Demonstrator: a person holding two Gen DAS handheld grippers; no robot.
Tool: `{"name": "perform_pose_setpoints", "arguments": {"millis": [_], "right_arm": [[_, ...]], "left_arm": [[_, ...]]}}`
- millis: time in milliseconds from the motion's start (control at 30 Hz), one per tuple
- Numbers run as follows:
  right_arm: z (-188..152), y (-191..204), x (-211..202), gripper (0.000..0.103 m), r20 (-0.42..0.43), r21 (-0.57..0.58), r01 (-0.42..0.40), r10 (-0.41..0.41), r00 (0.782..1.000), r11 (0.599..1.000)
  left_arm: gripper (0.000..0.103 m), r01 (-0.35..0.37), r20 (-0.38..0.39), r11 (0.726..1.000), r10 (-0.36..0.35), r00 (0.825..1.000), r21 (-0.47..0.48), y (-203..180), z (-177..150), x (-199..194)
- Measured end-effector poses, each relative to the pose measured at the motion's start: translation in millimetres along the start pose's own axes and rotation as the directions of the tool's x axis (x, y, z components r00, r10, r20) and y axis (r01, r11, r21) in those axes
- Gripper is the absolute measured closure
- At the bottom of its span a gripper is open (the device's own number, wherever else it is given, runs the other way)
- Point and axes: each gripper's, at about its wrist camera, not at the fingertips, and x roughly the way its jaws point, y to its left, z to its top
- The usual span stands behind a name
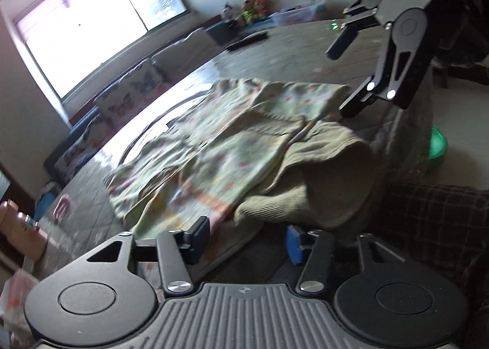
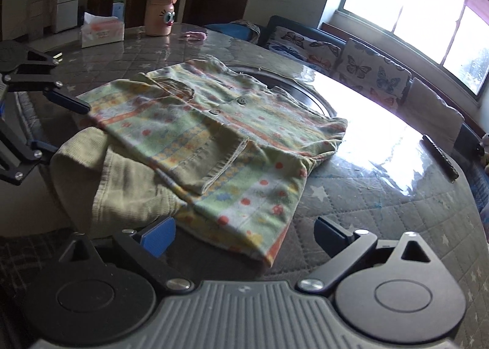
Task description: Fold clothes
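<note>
The patterned shirt lies partly folded on the round worktop, its buttoned front up, and everything here is placed against it. Nearest to it, the left gripper sits low at its near hem; the jaws stand part open, one pad beside the hem edge, nothing clearly pinched between them. The right gripper hangs over the shirt's near corner with its jaws wide apart and empty, the fabric lying below the gap. A ribbed olive garment is bunched under the shirt's near side and spills off the worktop edge, a lump in the way of a flat fold. A dark plaid cloth lies just beyond that bundle, at the worktop's rim.

Farther across the worktop from the shirt, a black remote rests near the window side. Behind the shirt stand a tissue box and a pink cartoon-faced bottle, with a small pink item beside them. Past the worktop's far edge, a sofa with butterfly cushions runs under the bright window.
</note>
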Motion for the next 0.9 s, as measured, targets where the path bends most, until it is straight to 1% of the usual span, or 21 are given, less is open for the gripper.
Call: {"name": "perform_pose_setpoints", "arguments": {"millis": [67, 100, 167, 267, 333, 433, 467, 567, 600, 633, 667, 700, 733, 767, 800, 833, 900], "right_arm": [[-3, 2, -3, 0.008, 0.000, -0.008, -0.017, 0.017, 1.000, 1.000], [-4, 3, -4, 0.009, 0.000, -0.012, -0.026, 0.026, 1.000, 1.000], [-6, 6, -6, 0.009, 0.003, -0.023, -0.047, 0.047, 0.999, 0.999], [-7, 11, -7, 0.010, 0.013, -0.041, -0.074, 0.075, 0.997, 0.996], [-6, 15, -6, 0.011, 0.020, -0.052, -0.090, 0.091, 0.996, 0.995], [2, 21, -2, 0.016, 0.050, -0.061, -0.103, 0.106, 0.993, 0.993], [5, 23, -1, 0.021, 0.060, -0.063, -0.106, 0.110, 0.992, 0.992], [14, 28, 6, 0.025, 0.091, -0.064, -0.125, 0.131, 0.987, 0.990], [19, 30, 10, 0.031, 0.100, -0.066, -0.137, 0.143, 0.985, 0.988], [23, 31, 14, 0.034, 0.107, -0.067, -0.150, 0.157, 0.982, 0.986], [26, 32, 19, 0.043, 0.101, -0.065, -0.166, 0.172, 0.980, 0.984], [29, 33, 24, 0.057, 0.086, -0.060, -0.182, 0.187, 0.979, 0.981], [31, 33, 30, 0.064, 0.072, -0.053, -0.198, 0.201, 0.977, 0.979], [33, 33, 35, 0.074, 0.061, -0.042, -0.212, 0.215, 0.975, 0.976], [35, 31, 37, 0.076, 0.061, -0.031, -0.222, 0.224, 0.973, 0.975], [37, 30, 38, 0.078, 0.061, -0.019, -0.232, 0.233, 0.971, 0.973], [40, 24, 39, 0.084, 0.062, 0.011, -0.252, 0.251, 0.966, 0.968]], "left_arm": [[0.070, 0.018, 0.021, 1.000, -0.017, 1.000, -0.005, 0, 3, 1], [0.072, 0.025, 0.030, 1.000, -0.024, 0.999, -0.014, 2, 5, 1], [0.081, 0.041, 0.047, 0.998, -0.039, 0.998, -0.039, 6, 10, 1], [0.088, 0.068, 0.060, 0.988, -0.060, 0.996, -0.137, 26, 19, 0], [0.090, 0.083, 0.071, 0.975, -0.070, 0.995, -0.204, 41, 27, 1], [0.093, 0.101, 0.085, 0.952, -0.079, 0.993, -0.290, 62, 38, 5], [0.093, 0.104, 0.088, 0.947, -0.081, 0.993, -0.305, 67, 41, 7], [0.094, 0.105, 0.096, 0.939, -0.077, 0.992, -0.327, 79, 50, 14], [0.094, 0.107, 0.099, 0.937, -0.078, 0.992, -0.333, 82, 52, 16], [0.094, 0.112, 0.101, 0.934, -0.082, 0.991, -0.339, 85, 53, 17], [0.094, 0.115, 0.102, 0.932, -0.085, 0.991, -0.344, 87, 53, 18], [0.094, 0.115, 0.100, 0.930, -0.085, 0.991, -0.348, 88, 53, 18], [0.094, 0.113, 0.096, 0.930, -0.085, 0.992, -0.350, 89, 52, 19], [0.094, 0.112, 0.090, 0.929, -0.085, 0.992, -0.352, 90, 49, 18], [0.094, 0.112, 0.083, 0.928, -0.088, 0.993, -0.356, 91, 45, 16], [0.091, 0.110, 0.076, 0.926, -0.088, 0.993, -0.362, 92, 40, 14], [0.091, 0.104, 0.064, 0.923, -0.087, 0.994, -0.371, 93, 28, 7]]}}
